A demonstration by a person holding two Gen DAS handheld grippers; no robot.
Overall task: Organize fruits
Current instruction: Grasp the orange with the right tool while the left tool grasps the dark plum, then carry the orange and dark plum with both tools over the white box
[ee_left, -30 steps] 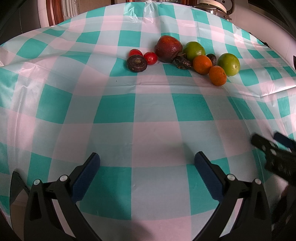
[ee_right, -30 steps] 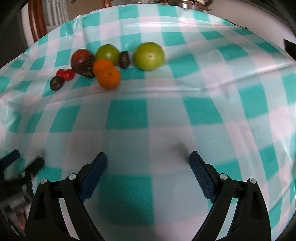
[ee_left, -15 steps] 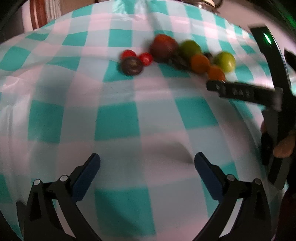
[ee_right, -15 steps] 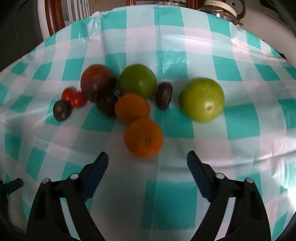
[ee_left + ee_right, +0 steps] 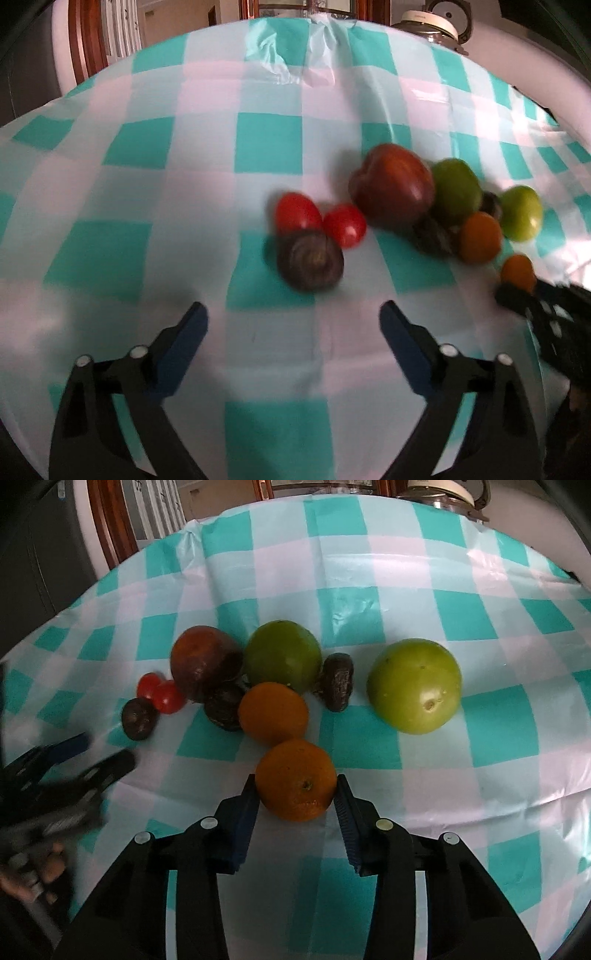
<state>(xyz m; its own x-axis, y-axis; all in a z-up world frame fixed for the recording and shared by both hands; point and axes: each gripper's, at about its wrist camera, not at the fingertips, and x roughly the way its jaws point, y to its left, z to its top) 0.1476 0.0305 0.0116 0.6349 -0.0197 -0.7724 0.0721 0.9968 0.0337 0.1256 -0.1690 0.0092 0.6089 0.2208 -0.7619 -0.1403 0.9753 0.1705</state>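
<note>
Your right gripper (image 5: 295, 794) is closed narrowly on the near orange (image 5: 295, 779), which rests on the tablecloth (image 5: 480, 782) in front of the fruit cluster. Lift straight up, avoiding the second orange (image 5: 273, 712). Your left gripper (image 5: 293, 325) stands wide, empty.

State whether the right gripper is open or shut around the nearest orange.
Shut on it: the right gripper has both pads against the nearest orange.

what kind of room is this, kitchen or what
Probably a home dining room or kitchen. A table wears a teal-and-white checked plastic tablecloth, loose fruit such as an orange lies on it, and wooden-framed doors or cabinet plus what looks like a kitchen appliance stand behind.
</note>
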